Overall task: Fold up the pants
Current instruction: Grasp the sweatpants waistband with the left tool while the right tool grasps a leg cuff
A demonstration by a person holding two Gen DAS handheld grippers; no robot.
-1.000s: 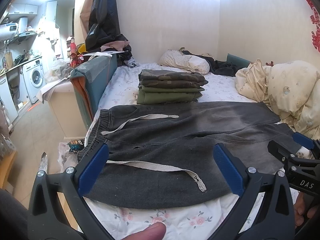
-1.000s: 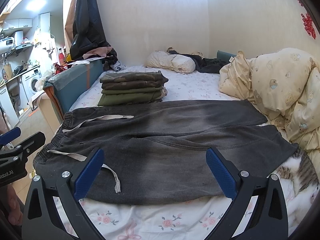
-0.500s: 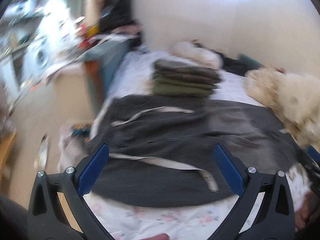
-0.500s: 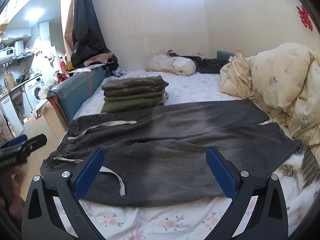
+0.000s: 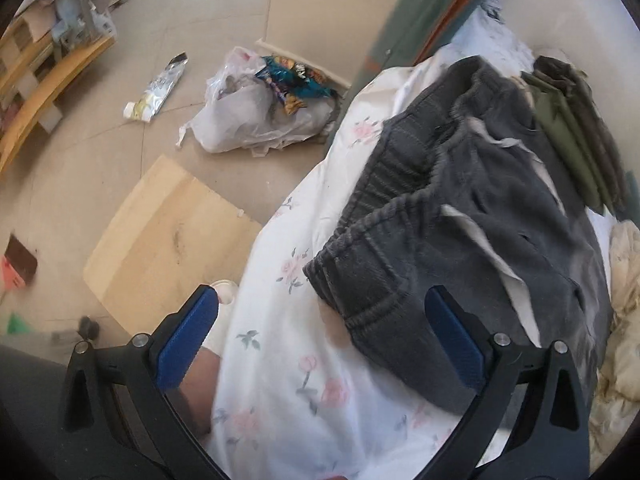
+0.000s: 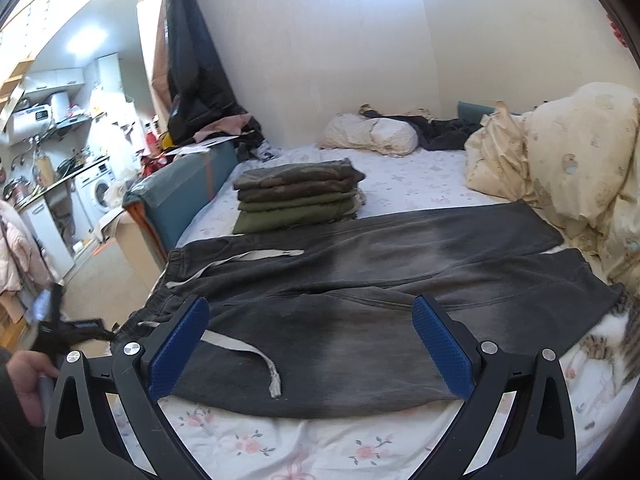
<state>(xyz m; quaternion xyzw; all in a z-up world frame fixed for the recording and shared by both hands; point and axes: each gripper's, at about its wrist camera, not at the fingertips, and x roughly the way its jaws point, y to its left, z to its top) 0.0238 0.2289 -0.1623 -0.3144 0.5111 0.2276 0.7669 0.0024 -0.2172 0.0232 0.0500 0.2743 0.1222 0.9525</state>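
The pants [image 6: 360,292] are being kept spread flat across the bed [image 6: 420,184], waistband toward the left edge and legs running right, probably so that a lengthwise fold can be started from the near side. In the left wrist view the left gripper [image 5: 320,344] is being held with its jaws wide apart over the sheet [image 5: 288,280], just beside the near corner of the waistband [image 5: 360,276]; nothing is being gripped, and that corner looks like the intended pick-up point. The right gripper [image 6: 310,346] is likewise being held open above the near leg, touching nothing (its view is steadier than the left one, which is blurred). A drawstring [image 6: 240,346] is lying loose on the fabric and may need tucking before folding. A stack [image 6: 296,196] of folded clothes is being kept behind the pants, presumably as the finished pile. A cat [image 6: 616,332] seems to be lying at the hem, though only a striped patch is showing. No writing is readable.
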